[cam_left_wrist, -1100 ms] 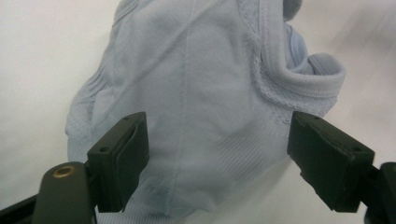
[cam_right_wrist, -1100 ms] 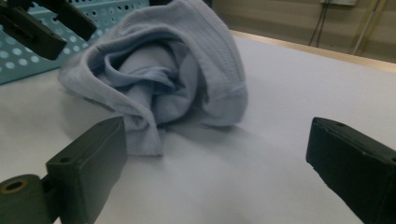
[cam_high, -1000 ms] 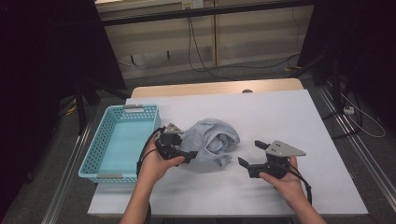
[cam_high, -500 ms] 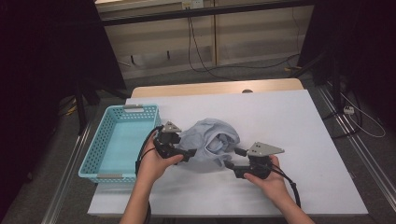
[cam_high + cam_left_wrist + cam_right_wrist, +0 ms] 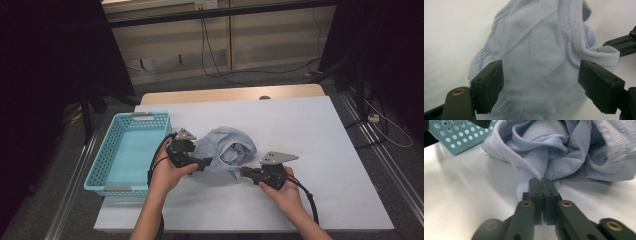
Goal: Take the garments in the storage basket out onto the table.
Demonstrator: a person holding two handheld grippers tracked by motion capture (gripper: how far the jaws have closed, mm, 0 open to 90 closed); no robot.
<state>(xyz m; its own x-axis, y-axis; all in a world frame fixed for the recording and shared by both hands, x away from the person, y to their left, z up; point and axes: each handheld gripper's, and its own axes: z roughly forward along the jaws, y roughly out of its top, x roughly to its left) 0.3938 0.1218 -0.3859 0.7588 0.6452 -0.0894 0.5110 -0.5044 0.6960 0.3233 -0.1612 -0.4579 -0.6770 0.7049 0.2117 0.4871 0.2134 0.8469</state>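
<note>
1. While the pale blue garment (image 5: 223,153) lies crumpled near the middle of the white table (image 5: 320,135), just right of the turquoise basket (image 5: 129,150), both grippers work at its near edge.
2. At the garment's near right corner, the right gripper (image 5: 540,185) has just been closing, and its jaws now stand pinched together on the ribbed hem.
3. At the garment's left side, the left gripper (image 5: 540,82) has its jaws spread wide with cloth lying between them; the pads do not seem to press on it, though where the cloth reaches them is hard to make out.
4. I judge the step in hand to be taking hold of the garment at two points, with the right hold made and the left one not yet.
5. Next, the left jaws would need to close on a fold or seam, low enough to catch cloth and not merely the table, before any lift or spreading out.
</note>
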